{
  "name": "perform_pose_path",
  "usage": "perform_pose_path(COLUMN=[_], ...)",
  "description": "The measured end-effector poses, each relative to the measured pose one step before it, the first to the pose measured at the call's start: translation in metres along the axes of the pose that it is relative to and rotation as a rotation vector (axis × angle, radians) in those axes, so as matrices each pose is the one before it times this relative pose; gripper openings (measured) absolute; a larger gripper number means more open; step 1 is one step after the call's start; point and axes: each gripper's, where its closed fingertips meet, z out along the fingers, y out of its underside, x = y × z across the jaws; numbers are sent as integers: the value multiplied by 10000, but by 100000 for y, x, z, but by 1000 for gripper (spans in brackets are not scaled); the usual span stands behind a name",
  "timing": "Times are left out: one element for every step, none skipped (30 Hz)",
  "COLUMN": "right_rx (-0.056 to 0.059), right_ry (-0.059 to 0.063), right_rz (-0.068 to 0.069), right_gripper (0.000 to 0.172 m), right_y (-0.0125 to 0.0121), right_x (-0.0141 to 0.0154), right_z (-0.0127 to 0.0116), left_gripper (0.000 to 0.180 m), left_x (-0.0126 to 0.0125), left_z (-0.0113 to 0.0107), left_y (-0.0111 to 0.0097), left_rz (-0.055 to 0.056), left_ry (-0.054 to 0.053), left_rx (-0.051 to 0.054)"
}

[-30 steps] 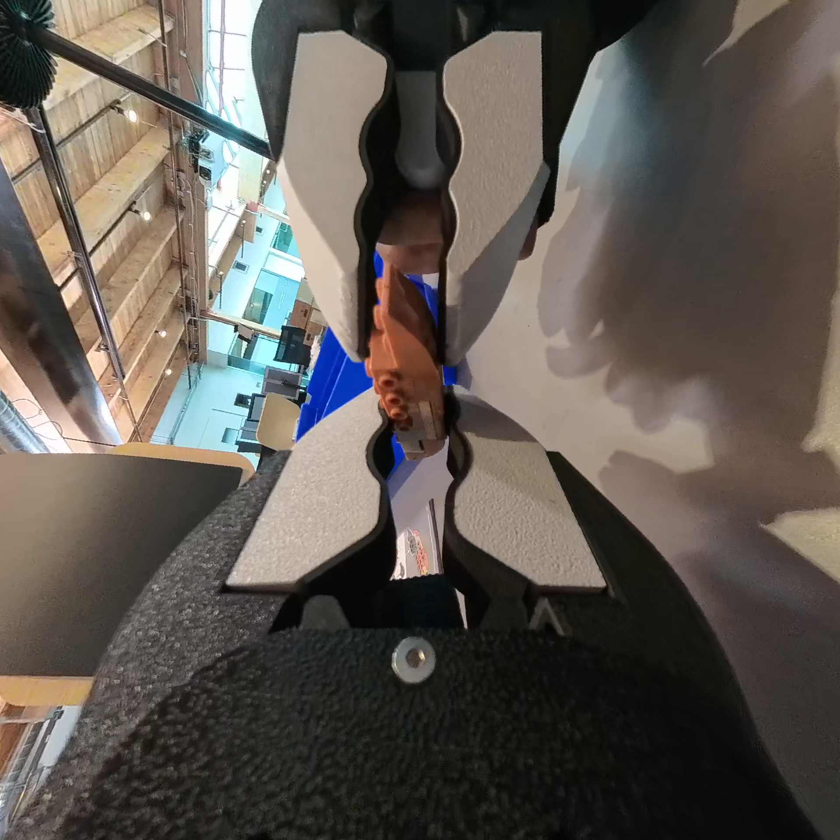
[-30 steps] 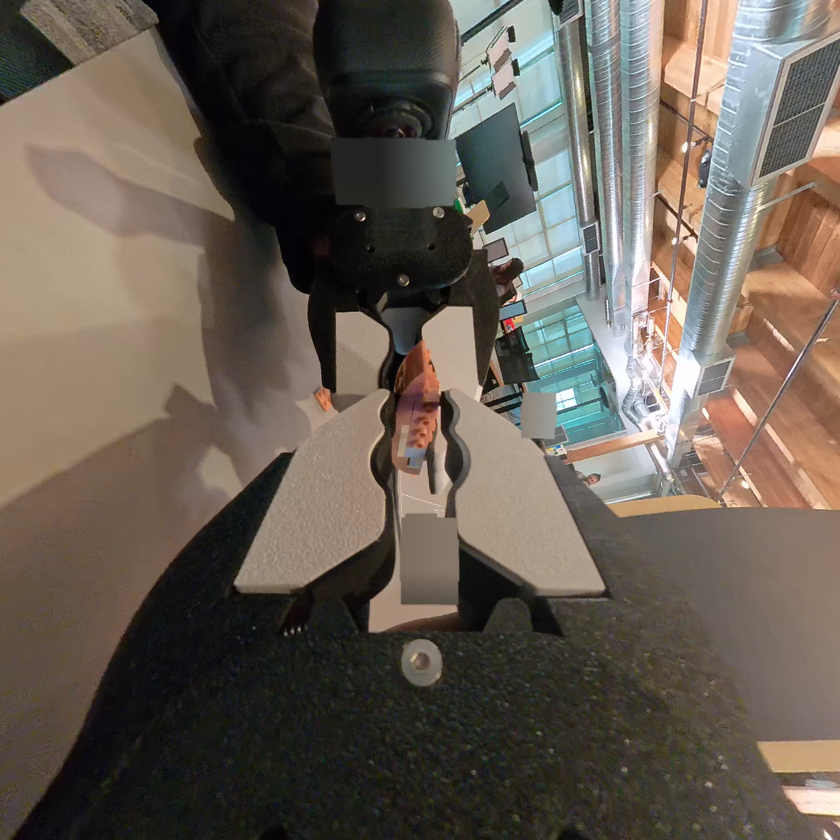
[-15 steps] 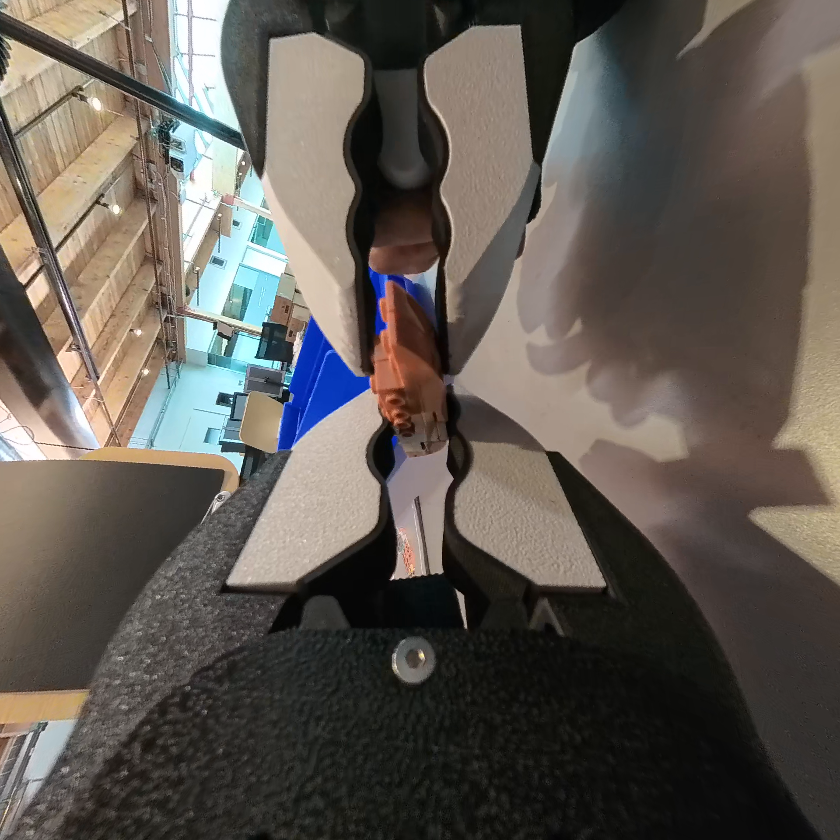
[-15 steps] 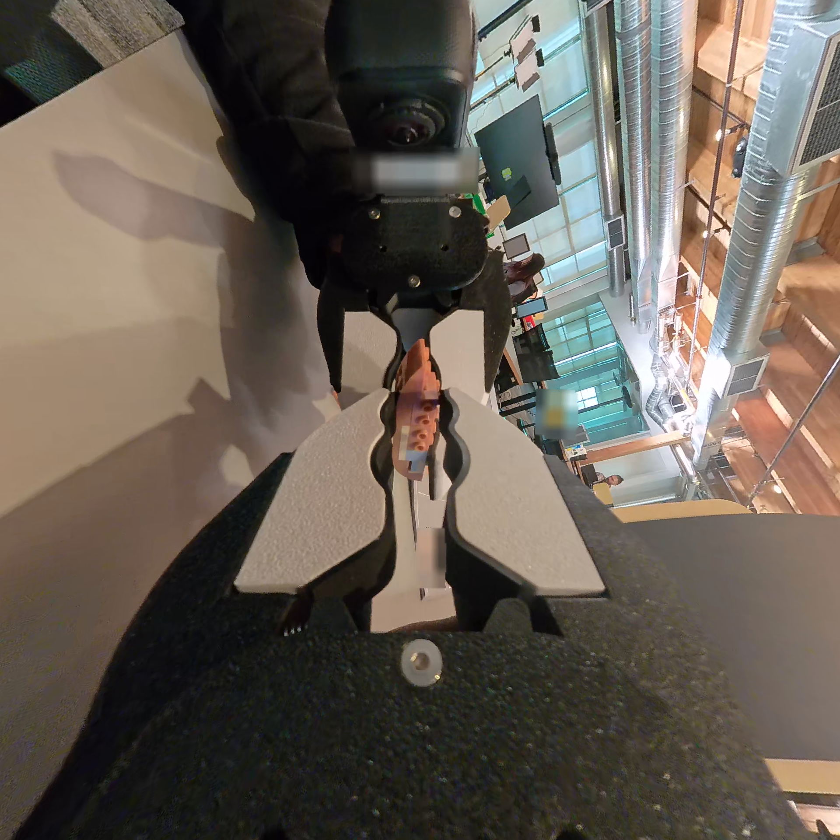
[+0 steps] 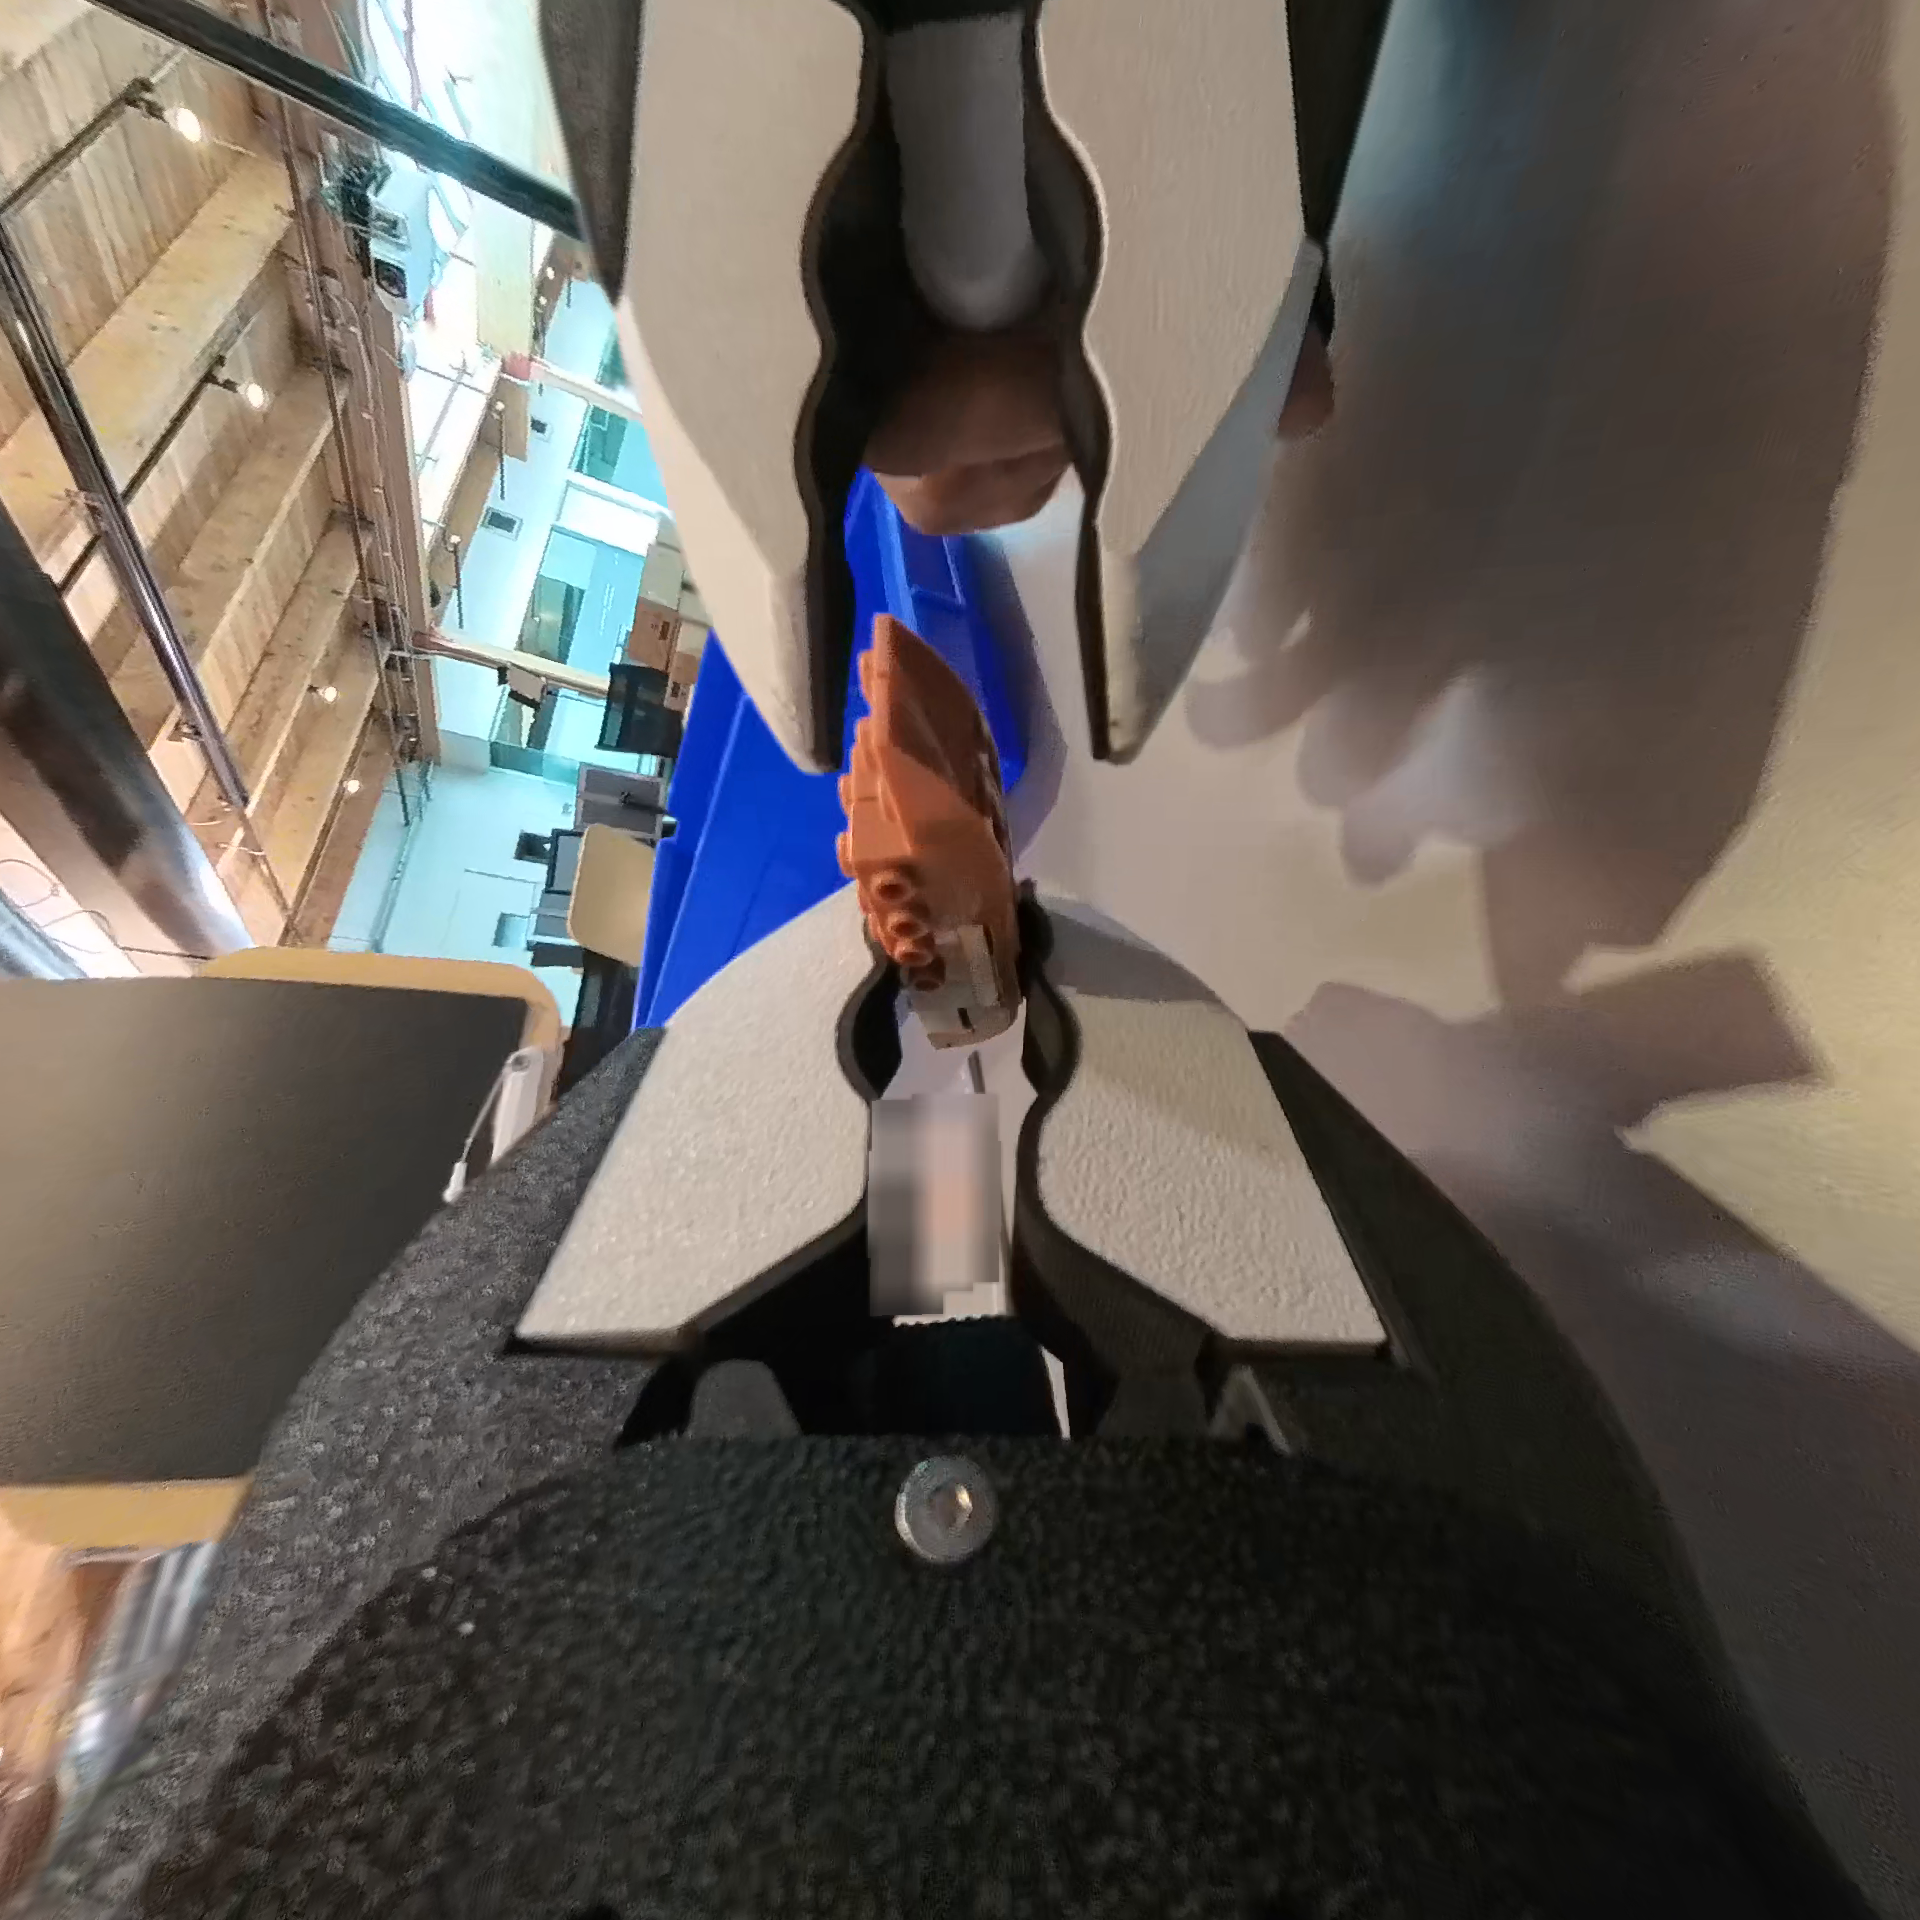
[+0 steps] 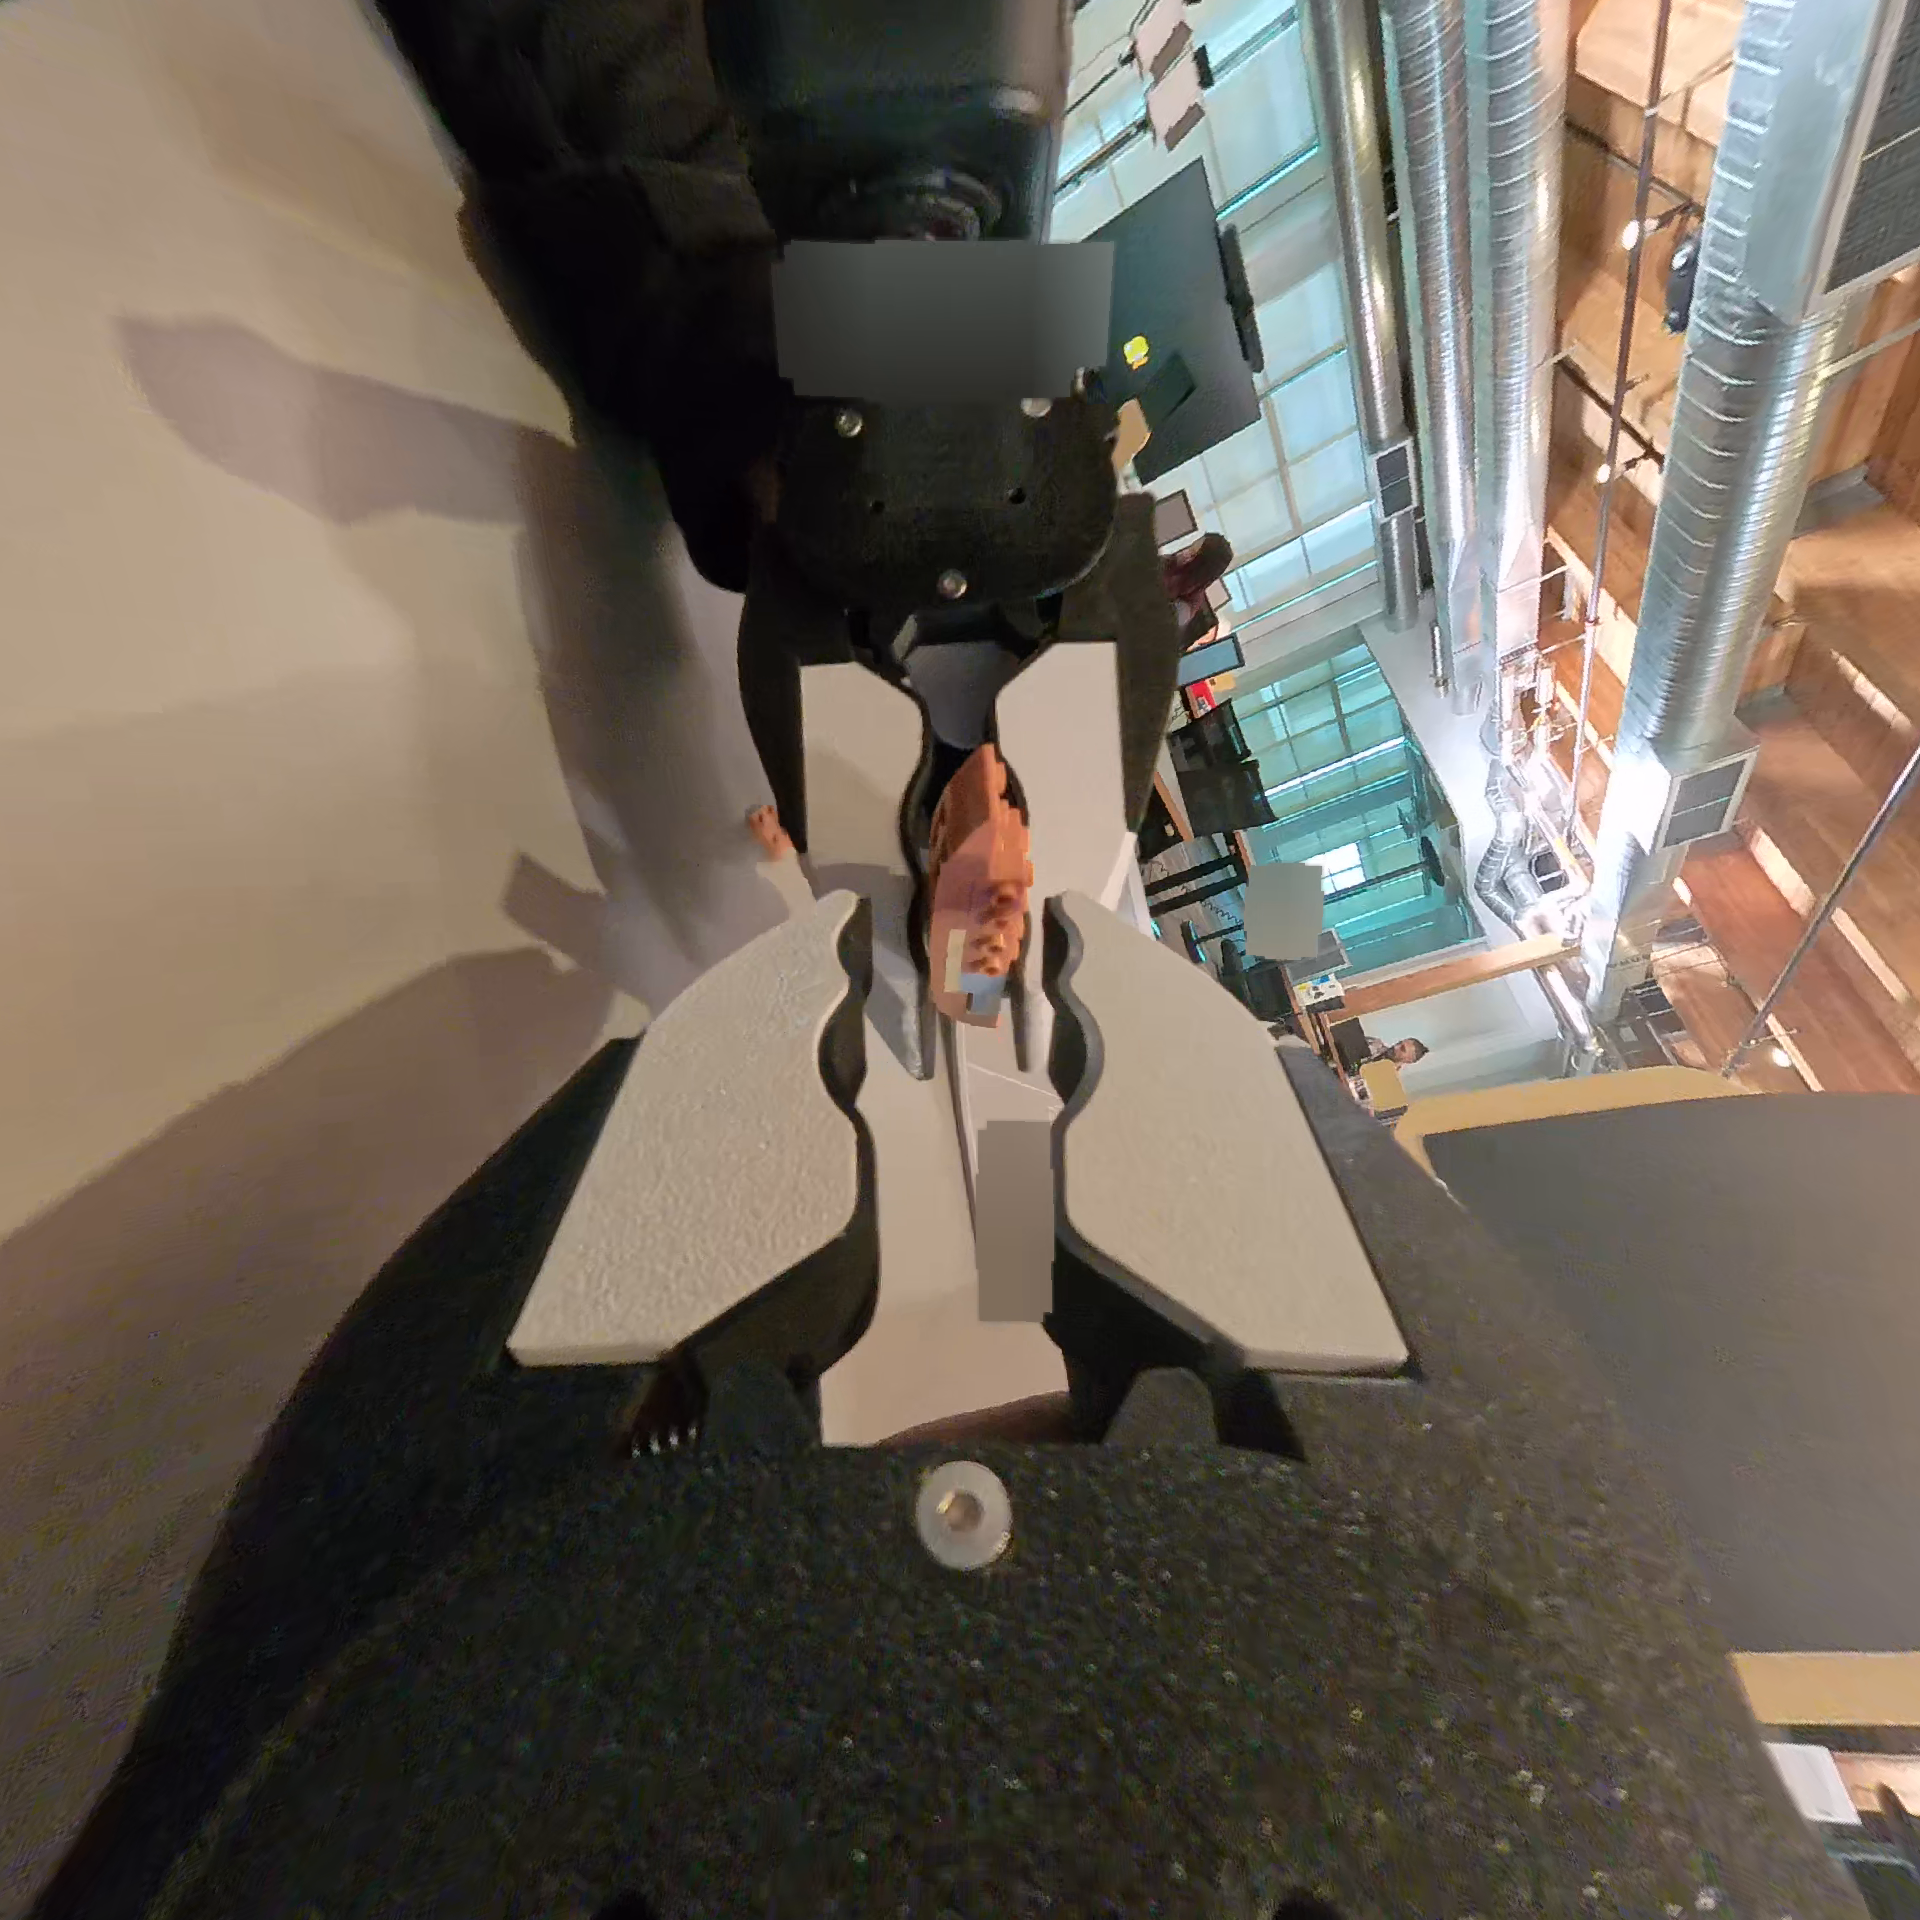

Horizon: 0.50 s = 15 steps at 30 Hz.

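- Two tongs face each other tip to tip above a pale surface, with a small brown brick model between them.
- Left tongs: clamped on the lower end of the brick model, where a tan block pokes out between the fingertips. Both grey fingers sit close against the model's sides.
- Right tongs: spread apart. In the left wrist view its two tips stand on either side of the model's upper end, with open space showing between each tip and the bricks. In the right wrist view the model hangs in the gap between the fingers and neither pad reaches it.
- Brick model: held in the air off the surface, stepped along one edge, with round studs showing near the clamped end.
- A blue bin stands on the surface behind the model in the left wrist view.
- One small loose brown brick piece lies on the surface beside the left tongs' body in the right wrist view.
- A fingertip of the person's hand shows between the right tongs' fingers, behind the tips.
- Dark shadows of hands and tools fall across the surface.
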Motion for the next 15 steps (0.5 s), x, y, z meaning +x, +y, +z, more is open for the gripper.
perform_pose_path(right_rx=[-145, -154, -101, -34, 26, 62, 31, -7, -30, -36, -62, -84, -94, -98, -116], right_ry=[-87, -127, -124, -156, -167, -124, -101, -74, -62, -100, -82, -41, -56, -99, -76], right_rz=[-143, -141, -82, 19, 91, 91, 40, -24, -76, -106, -109, -97, -75, -80, -92], right_gripper=[31, 31, 31, 29, 27, 23, 17, 10, 8, 7, 7, 7, 7, 6, 6], right_y=[301, 316, 258, 175, 99, 50, 77, 149, 175, 153, 168, 175, 171, 159, 165], right_x=[-287, -345, -331, -343, -329, -261, -228, -202, -203, -268, -229, -169, -179, -231, -192], right_z=[138, 131, 105, 78, 59, 41, 52, 77, 86, 87, 103, 134, 150, 131, 102], left_gripper=[19, 19, 19, 19, 19, 19, 19, 19, 20, 20, 21, 22, 25, 27, 31], left_x=[151, 209, 354, 468, 536, 508, 506, 388, 244, 106, 144, 104, 133, 141, 120], left_z=[194, 210, 221, 225, 217, 184, 153, 120, 86, 66, 57, 62, 54, 41, -39], left_y=[251, 346, 443, 430, 458, 405, 337, 287, 221, 180, 134, 106, 159, 230, 302], left_rz=[263, 283, 267, 207, 114, 69, 70, 55, 5, -11, 15, -7, -39, -47, 4], left_ry=[51, 96, 205, 299, 353, 349, 357, 280, 175, 66, 82, 71, 107, 134, 115], left_rx=[-239, -322, -383, -361, -354, -277, -214, -148, -98, -53, 7, 28, -27, -94, -133])
